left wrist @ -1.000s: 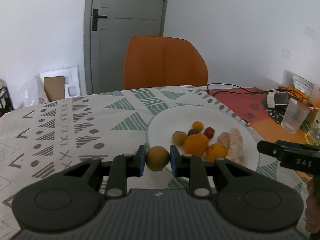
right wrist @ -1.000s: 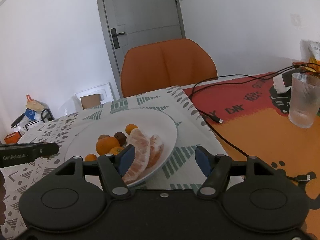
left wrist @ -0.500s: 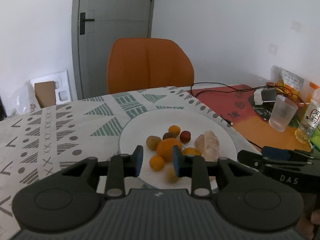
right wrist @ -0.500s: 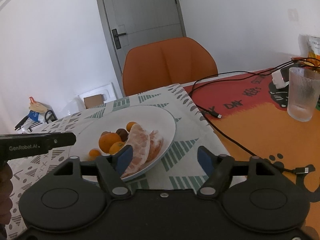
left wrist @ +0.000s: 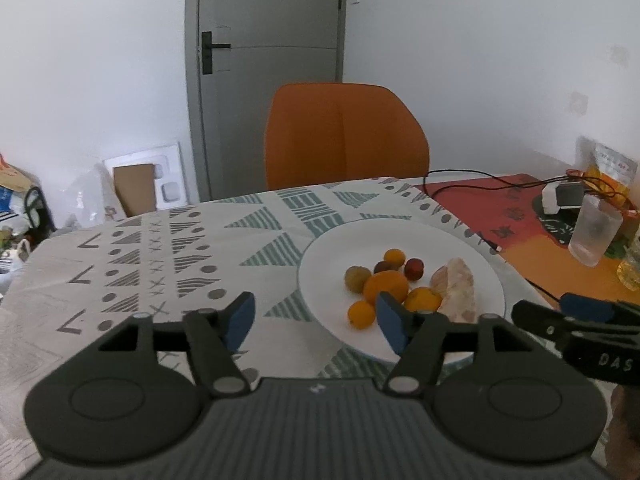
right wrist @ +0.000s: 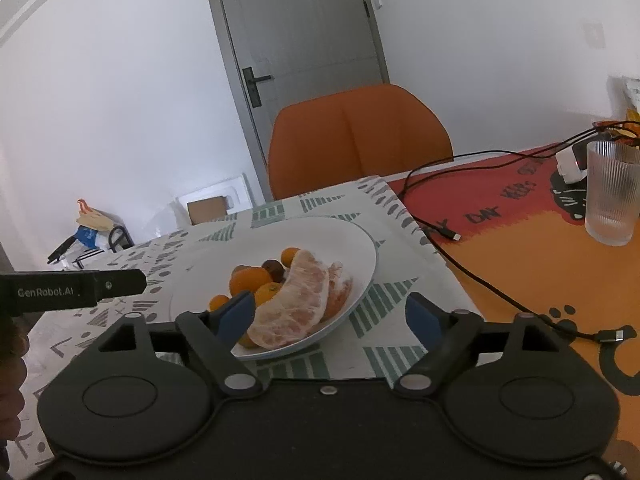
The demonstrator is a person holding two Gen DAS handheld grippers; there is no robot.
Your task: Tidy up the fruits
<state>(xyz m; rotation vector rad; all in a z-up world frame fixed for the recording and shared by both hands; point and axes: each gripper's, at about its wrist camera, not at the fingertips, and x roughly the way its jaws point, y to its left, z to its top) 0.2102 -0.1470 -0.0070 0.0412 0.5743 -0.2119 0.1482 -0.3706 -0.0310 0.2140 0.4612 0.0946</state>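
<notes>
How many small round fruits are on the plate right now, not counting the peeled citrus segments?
7 on the white plate: greenish one, big orange, two small oranges, far orange, two dark red. More may hide behind the segments.

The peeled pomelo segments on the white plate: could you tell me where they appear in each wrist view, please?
Left wrist: peeled pomelo segments lie right of centre, on the right part of the white plate.
Right wrist: peeled pomelo segments lie left of centre, at the plate's near edge.
Shared landmark: the orange chair beyond the table, upper centre in both.
</notes>
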